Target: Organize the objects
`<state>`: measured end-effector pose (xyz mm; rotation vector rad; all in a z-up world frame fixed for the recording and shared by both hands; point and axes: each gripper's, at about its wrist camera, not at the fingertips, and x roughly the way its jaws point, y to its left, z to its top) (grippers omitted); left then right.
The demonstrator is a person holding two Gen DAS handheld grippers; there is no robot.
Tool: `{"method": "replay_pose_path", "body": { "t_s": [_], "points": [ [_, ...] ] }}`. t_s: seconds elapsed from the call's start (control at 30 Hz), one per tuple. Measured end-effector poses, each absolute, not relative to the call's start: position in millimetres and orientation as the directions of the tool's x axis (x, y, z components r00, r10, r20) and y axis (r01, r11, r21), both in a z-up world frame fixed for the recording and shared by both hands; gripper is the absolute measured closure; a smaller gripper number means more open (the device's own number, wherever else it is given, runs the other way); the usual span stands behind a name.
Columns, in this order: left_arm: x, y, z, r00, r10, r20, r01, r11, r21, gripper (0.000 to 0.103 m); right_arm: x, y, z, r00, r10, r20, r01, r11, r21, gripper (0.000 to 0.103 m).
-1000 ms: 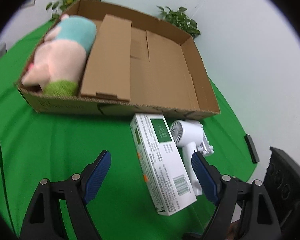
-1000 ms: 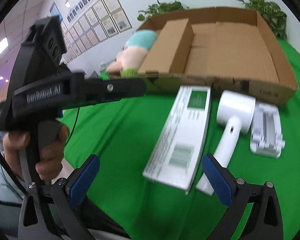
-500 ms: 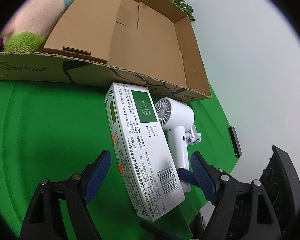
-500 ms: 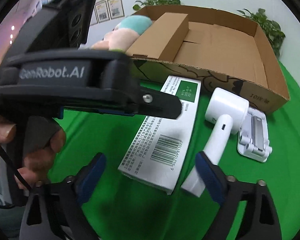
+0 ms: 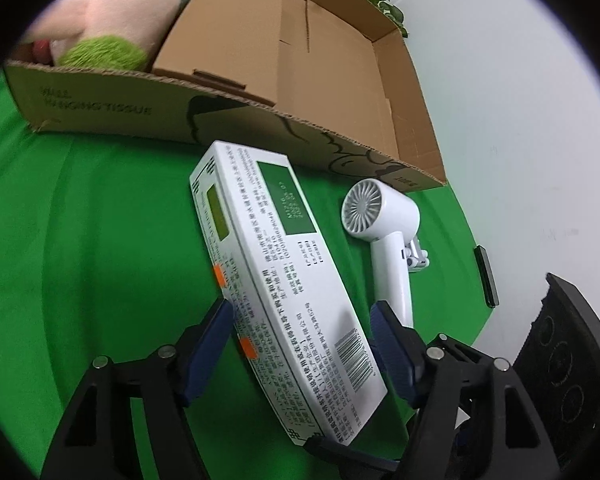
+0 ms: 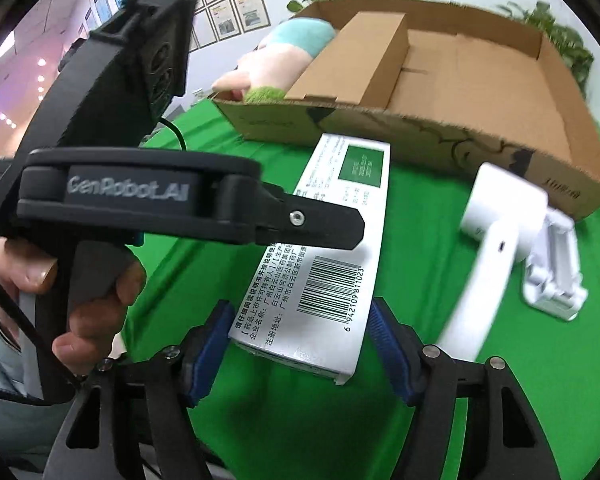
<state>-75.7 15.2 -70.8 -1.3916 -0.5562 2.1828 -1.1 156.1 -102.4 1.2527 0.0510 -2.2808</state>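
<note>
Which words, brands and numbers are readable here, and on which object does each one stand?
"GenRobot.AI": left claw body.
"6 942109 811023": barcode on the white medicine box.
"HANGING TISSUE": cardboard box front wall.
Small Chinese print and the green label on the medicine box: too blurred to read.

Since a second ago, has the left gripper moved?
Yes. The left gripper has come forward toward the cardboard tray and now straddles the white box, which earlier lay ahead of its fingers.

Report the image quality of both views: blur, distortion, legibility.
Left wrist view: heavy fisheye bending, dark corners; print on the white box readable, lettering on the cardboard tray smeared. Right wrist view: same distortion; barcode sharp, but the hair dryer handle streaks with motion blur.
</note>
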Motion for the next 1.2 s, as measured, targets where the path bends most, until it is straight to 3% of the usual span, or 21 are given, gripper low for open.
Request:
{"method": "replay_pose_path", "body": {
  "t_s": [0.1,0.13,0.17,0.7,1.2],
  "points": [
    [-71.3,5.9,-77.8,-0.36,0.596,-0.718,-0.138,-0.795,-0.591,0.035,-8.0,158.1,-104.3,-0.392,-0.482,-0.784,0.463,-0.839,0.284,0.038],
    [-70.1,3.2,-81.1,-0.356,0.594,-0.721,-0.116,-0.794,-0.597,0.045,-10.9,158.4,-104.2,-0.37,-0.513,-0.775,0.469,-0.823,0.321,0.038],
    [-68.9,1.8,-83.0,-0.354,0.593,-0.723,-0.107,-0.794,-0.599,0.046,-12.1,158.3,-104.0,-0.361,-0.528,-0.769,0.472,-0.815,0.338,0.038],
    [-58.7,5.6,-71.5,-0.388,0.578,-0.718,-0.117,-0.804,-0.583,0.051,-23.1,149.8,-93.5,-0.373,-0.495,-0.785,0.503,-0.819,0.277,0.038],
    [-61.7,29.9,-13.8,-0.465,0.525,-0.713,-0.274,-0.851,-0.449,0.054,-39.5,169.6,-45.8,-0.494,-0.471,-0.73,0.46,-0.855,0.241,0.039]
  ]
}}
